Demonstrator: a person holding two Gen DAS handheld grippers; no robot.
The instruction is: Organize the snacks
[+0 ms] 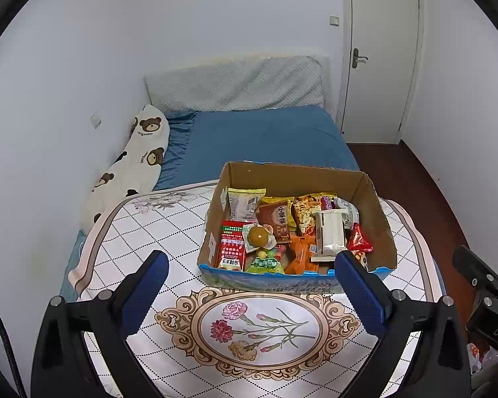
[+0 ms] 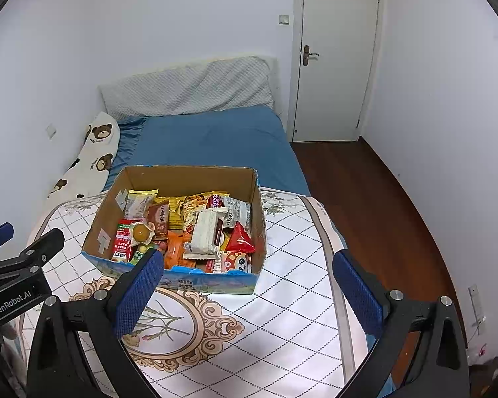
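Observation:
An open cardboard box [image 1: 295,174] with a blue printed front sits on a round table with a white floral cloth [image 1: 169,232]. It holds several snack packets: a white wrapped bar [image 1: 330,237], a red packet [image 1: 230,248], a brown packet [image 1: 277,219], a round yellow sweet [image 1: 258,236] and an orange packet [image 1: 298,253]. My left gripper [image 1: 250,265] is open and empty, above the table in front of the box. My right gripper [image 2: 249,265] is open and empty, in front of the box [image 2: 182,175] and to its right. The white bar [image 2: 207,232] lies on top.
A bed with a blue sheet [image 1: 262,136], a grey pillow [image 1: 235,83] and a bear-print bolster [image 1: 139,156] lies behind the table. A white door [image 2: 335,53] and brown wood floor [image 2: 365,192] are to the right. The left gripper's body [image 2: 20,278] shows at the right wrist view's left edge.

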